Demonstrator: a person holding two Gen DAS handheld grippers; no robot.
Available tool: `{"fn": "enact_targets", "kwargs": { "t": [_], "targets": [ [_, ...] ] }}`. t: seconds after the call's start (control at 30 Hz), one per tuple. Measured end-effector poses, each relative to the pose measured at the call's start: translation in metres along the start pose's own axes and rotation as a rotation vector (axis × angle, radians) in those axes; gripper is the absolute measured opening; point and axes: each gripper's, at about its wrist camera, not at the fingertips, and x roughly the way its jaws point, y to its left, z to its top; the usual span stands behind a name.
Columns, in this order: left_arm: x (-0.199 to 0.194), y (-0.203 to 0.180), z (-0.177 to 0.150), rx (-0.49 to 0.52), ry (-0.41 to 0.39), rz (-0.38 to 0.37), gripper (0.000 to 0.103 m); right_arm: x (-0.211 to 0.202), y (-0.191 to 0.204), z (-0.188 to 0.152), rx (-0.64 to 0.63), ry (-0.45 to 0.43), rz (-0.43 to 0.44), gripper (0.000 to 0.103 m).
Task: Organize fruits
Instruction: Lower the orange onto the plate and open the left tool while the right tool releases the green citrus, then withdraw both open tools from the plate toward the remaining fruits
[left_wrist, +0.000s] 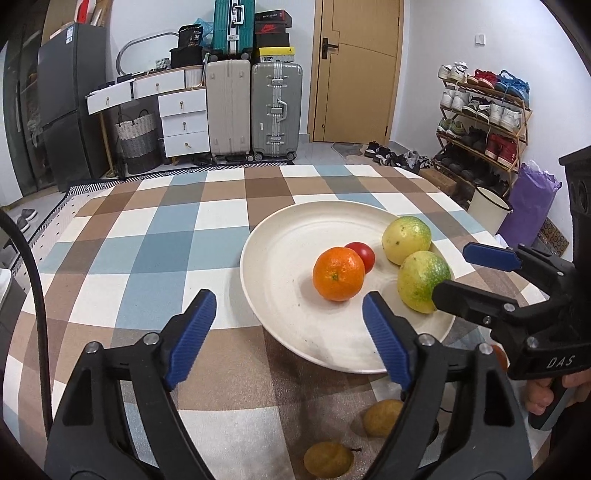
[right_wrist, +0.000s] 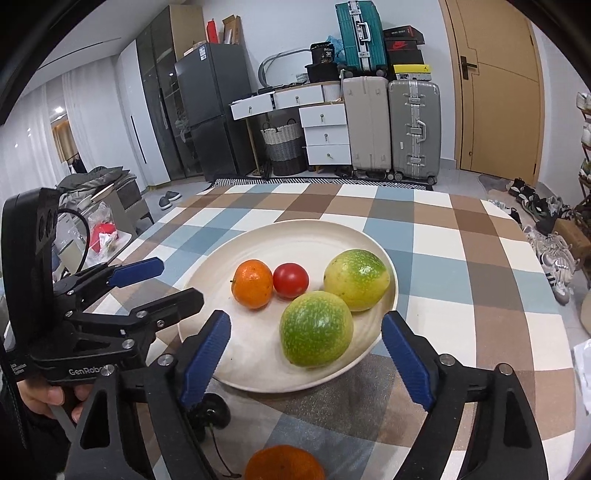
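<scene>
A cream plate (left_wrist: 288, 236) (right_wrist: 295, 236) on the checked tablecloth holds an orange mandarin (left_wrist: 338, 273) (right_wrist: 252, 283), a red tomato (left_wrist: 362, 254) (right_wrist: 290, 280) and two yellow-green fruits (left_wrist: 406, 240) (left_wrist: 423, 282) (right_wrist: 356, 279) (right_wrist: 316, 328). My left gripper (left_wrist: 290, 328) (right_wrist: 168, 282) is open and empty at the plate's near left rim. My right gripper (right_wrist: 306, 354) (left_wrist: 465, 271) is open and empty, its jaws either side of the nearer green fruit without touching it. Two yellowish fruits (left_wrist: 382, 417) (left_wrist: 328, 459) and another mandarin (right_wrist: 284, 463) lie on the cloth in front of the plate.
The table (left_wrist: 147, 229) (right_wrist: 480, 280) has a checked blue, brown and white cloth. Beyond its far edge stand suitcases (left_wrist: 255, 110), white drawers (left_wrist: 183, 122), a basket (left_wrist: 136, 142) and a shoe rack (left_wrist: 484, 118). A black object with a cable (right_wrist: 210, 410) lies near the plate.
</scene>
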Motion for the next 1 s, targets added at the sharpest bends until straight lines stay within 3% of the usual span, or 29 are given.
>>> {"fn": "enact_targets", "kwargs": {
  "t": [0.1,0.23,0.37,1.0],
  "targets": [
    [-0.005,0.0,-0.001,-0.004,-0.008,0.003,0.083,-0.003,-0.003,-0.001,0.018,-0.011,0.006,0.099],
    [-0.01,0.002,-0.005,-0.021,-0.014,0.002,0.089,-0.008,-0.005,-0.003,0.032,-0.021,0.021,0.102],
    [-0.017,0.004,-0.009,-0.037,-0.035,0.015,0.101,-0.014,-0.006,-0.004,0.043,-0.034,0.036,0.102],
    [-0.059,0.012,-0.036,-0.076,-0.067,0.007,0.102,-0.041,-0.012,-0.035,0.063,0.017,0.017,0.102]
  ]
}}
